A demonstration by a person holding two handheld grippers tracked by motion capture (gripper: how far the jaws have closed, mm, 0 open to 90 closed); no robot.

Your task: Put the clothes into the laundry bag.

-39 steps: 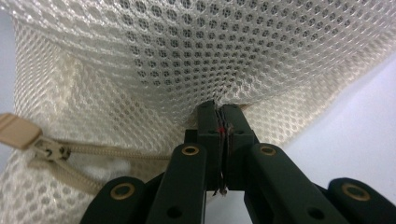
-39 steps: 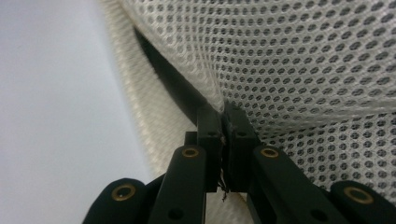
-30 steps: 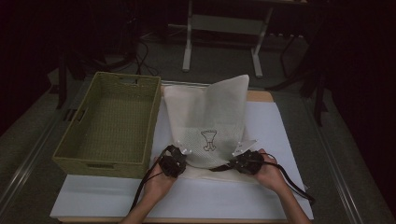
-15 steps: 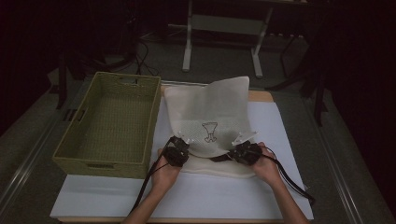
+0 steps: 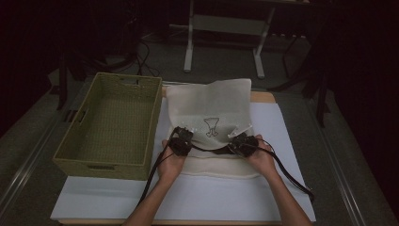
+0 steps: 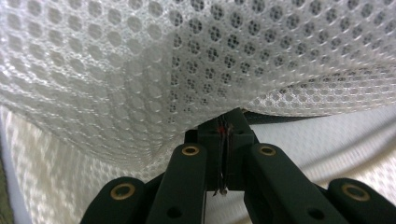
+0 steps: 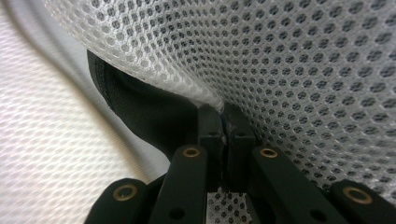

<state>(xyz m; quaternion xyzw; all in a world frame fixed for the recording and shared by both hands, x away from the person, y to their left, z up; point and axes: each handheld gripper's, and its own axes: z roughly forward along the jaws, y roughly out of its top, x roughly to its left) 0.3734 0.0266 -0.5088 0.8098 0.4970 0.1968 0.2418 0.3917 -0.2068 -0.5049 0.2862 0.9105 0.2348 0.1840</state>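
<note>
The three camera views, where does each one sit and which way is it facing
High view: above the person's side, looking forward and down at the white mesh garment and green woven basket; forearms, left gripper, right gripper show.
Left gripper view: on the left gripper, looking along shut black jaws into mesh.
Right gripper view: on the right gripper, jaws pinching mesh by a black trim.
Shared: the same white mesh garment, clamped.

We see the right tongs pinched tight on white mesh fabric. A dark hem curls just beside them.
</note>
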